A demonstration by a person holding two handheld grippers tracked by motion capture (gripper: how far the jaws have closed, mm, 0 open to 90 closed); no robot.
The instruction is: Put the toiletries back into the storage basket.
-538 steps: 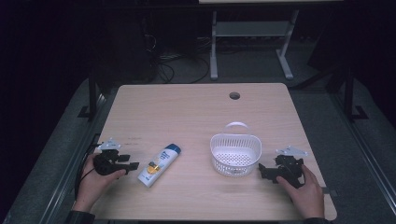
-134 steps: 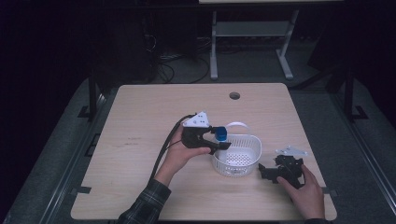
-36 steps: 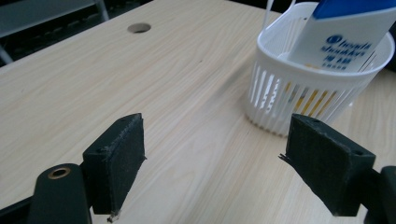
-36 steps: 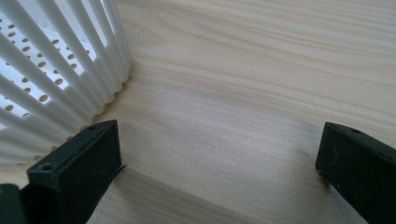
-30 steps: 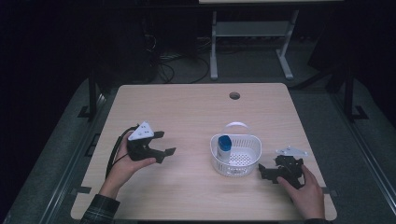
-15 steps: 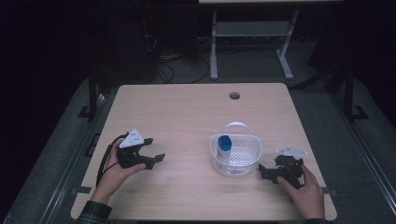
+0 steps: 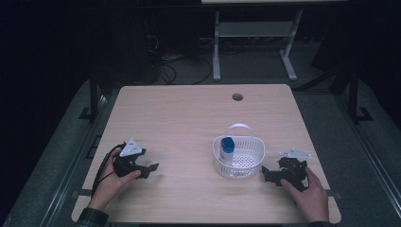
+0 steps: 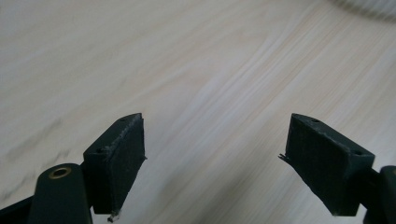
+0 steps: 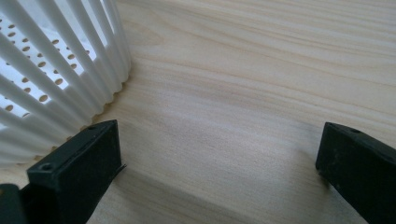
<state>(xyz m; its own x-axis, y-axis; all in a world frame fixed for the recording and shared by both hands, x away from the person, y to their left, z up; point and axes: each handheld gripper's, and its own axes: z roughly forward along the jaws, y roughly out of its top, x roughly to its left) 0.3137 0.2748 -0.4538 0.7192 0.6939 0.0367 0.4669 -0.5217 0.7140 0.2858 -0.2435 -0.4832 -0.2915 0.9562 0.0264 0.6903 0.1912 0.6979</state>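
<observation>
Since half a second ago, the left tool [image 7: 150, 169] has shifted slightly nearer the tabletop's front edge; the bottle and the basket have kept their places, as has the right tool.

Near field: the person's left hand [image 7: 109, 182] grips the left tool low over the front-left part of the tabletop [image 7: 189, 118]. Its jaws are spread wide, nothing between them; the left gripper view shows bare wood grain between the two black pads [image 8: 122, 158]. A cable loops from this tool back past the wrist. At the front right, the person's right hand [image 7: 309, 191] holds the right tool [image 7: 268, 172] down at the tabletop, jaws likewise spread and empty. The right gripper view shows its one jaw just beside the ribbed wall of the white basket [image 9: 56, 79]; whether they touch cannot be told.

Middle field: the white basket [image 7: 246, 165] stands right of centre, close to the right tool and well apart from the left tool. Its handle is raised at the far side. The bottle [image 7: 227, 149], white with a blue cap, stands upright inside the basket against its left wall.

Far field: a round cable hole [image 7: 237, 97] lies near the rear edge of the tabletop.
</observation>
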